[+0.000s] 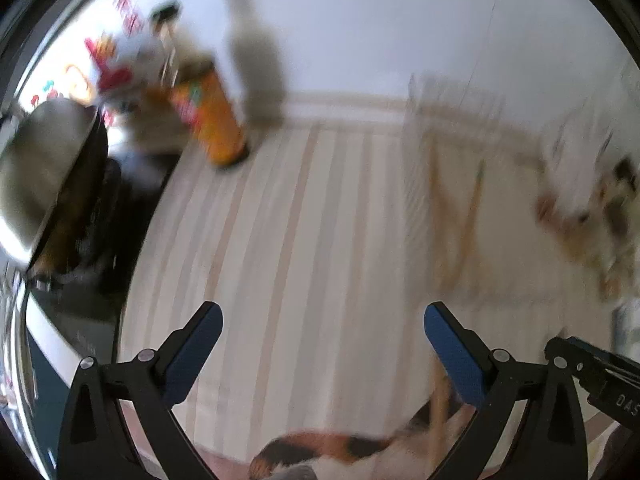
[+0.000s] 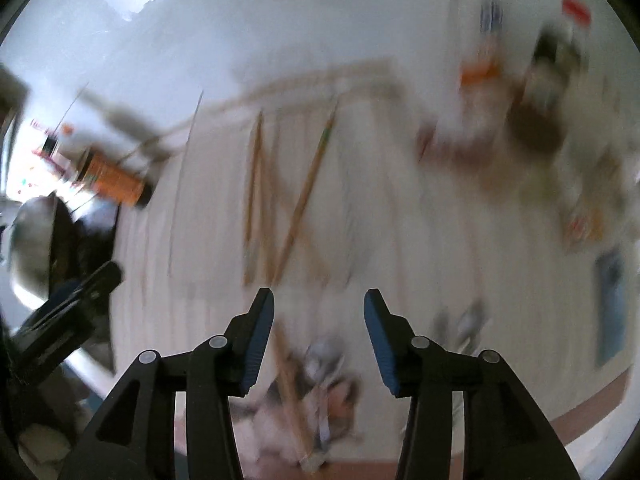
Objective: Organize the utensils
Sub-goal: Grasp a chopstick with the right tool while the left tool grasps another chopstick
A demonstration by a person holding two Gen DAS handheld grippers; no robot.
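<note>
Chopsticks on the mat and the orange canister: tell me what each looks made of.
The chopsticks look like wood or bamboo: tan, matte, no shine, one with a green band. The orange canister has a printed label and a dark base; blur leaves card, plastic or metal open. The striped mat looks like woven cloth.

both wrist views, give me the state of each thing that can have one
left gripper: open, holding nothing
right gripper: open, holding nothing
orange container: standing on the striped cloth; lid too blurred to tell
wooden chopsticks: lying loose and crossed on the cloth, not gathered
spoon: lying on the cloth right of the right gripper, blurred
</note>
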